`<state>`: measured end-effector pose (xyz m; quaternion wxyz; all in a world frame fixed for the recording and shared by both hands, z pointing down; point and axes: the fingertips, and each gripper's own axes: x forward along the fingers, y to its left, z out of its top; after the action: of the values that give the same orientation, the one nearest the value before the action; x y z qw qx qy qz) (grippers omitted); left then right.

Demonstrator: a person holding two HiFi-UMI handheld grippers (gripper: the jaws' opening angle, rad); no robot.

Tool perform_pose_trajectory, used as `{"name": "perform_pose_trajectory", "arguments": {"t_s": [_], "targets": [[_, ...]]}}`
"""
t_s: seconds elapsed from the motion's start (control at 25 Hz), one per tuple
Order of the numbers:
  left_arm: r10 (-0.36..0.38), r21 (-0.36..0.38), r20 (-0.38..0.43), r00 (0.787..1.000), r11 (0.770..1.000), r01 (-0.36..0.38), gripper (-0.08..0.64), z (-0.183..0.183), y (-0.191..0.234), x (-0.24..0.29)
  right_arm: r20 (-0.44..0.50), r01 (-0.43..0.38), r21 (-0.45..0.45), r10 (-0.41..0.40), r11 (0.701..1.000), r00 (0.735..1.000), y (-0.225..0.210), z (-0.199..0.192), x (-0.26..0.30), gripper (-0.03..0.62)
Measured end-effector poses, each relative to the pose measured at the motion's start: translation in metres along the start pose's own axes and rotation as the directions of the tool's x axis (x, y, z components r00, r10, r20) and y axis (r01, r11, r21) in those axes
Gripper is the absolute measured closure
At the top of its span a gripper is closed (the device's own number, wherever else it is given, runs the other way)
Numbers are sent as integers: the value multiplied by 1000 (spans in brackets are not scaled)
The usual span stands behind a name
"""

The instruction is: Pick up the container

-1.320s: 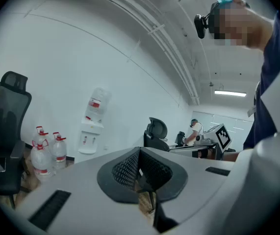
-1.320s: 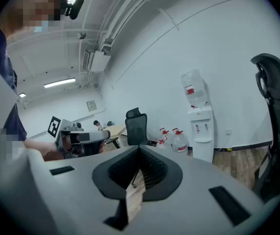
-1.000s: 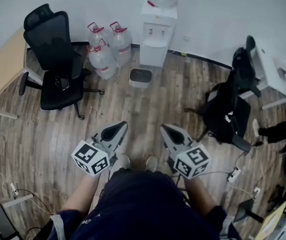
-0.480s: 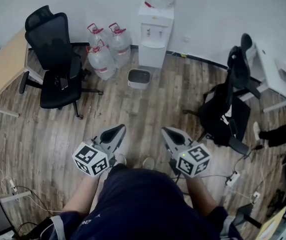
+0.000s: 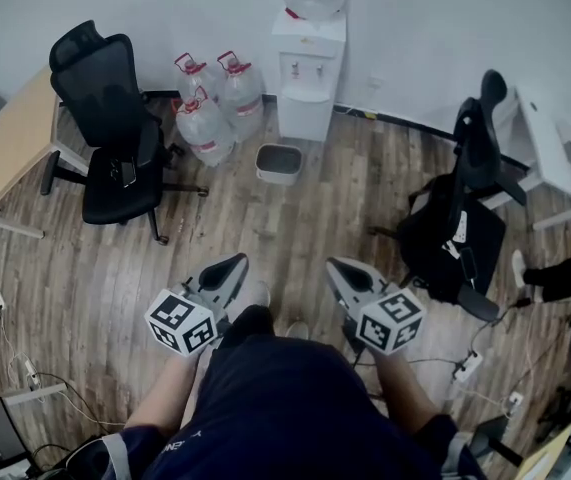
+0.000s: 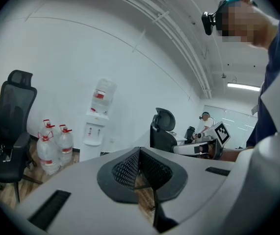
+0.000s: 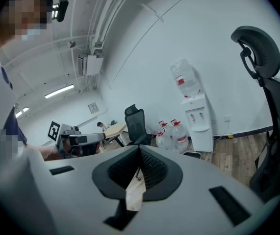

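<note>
Grey left gripper [image 5: 233,264], fingers pressed together, empty, grey right gripper [image 5: 337,266] likewise, small grey rectangular container [image 5: 279,162] on brown wooden plank floor [image 5: 295,218], well apart from both, near white water dispenser [image 5: 308,78].

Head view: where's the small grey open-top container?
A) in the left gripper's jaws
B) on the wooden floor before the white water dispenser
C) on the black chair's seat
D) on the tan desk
B: the small grey open-top container stands on the wooden floor, just before the white water dispenser.
</note>
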<state>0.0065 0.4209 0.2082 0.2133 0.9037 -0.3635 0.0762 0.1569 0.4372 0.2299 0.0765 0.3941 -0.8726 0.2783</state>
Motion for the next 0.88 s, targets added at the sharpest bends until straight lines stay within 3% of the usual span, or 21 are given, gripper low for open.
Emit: {"name": "perform_pose_trajectory", "arguments": {"t_s": [0.2,0.36,0.64,0.88], "targets": [[-14,6,6,1000,1000,14,535,12,22,31,-16,4,-13,-4,1000,1000,-23,14,24,575],[-29,-14,11,1000,999,29,535,18,65,59,-36,17,-19,-18,1000,999,-45,26,61,575],[-102,-40,-30,994,994,101,535,47,178,124,-113,95,29,-91,995,989,-101,51,179,575],[-96,-20,-75,992,995,95,535,96,309,162,-180,131,34,-123,991,976,-126,105,298,575]]}}
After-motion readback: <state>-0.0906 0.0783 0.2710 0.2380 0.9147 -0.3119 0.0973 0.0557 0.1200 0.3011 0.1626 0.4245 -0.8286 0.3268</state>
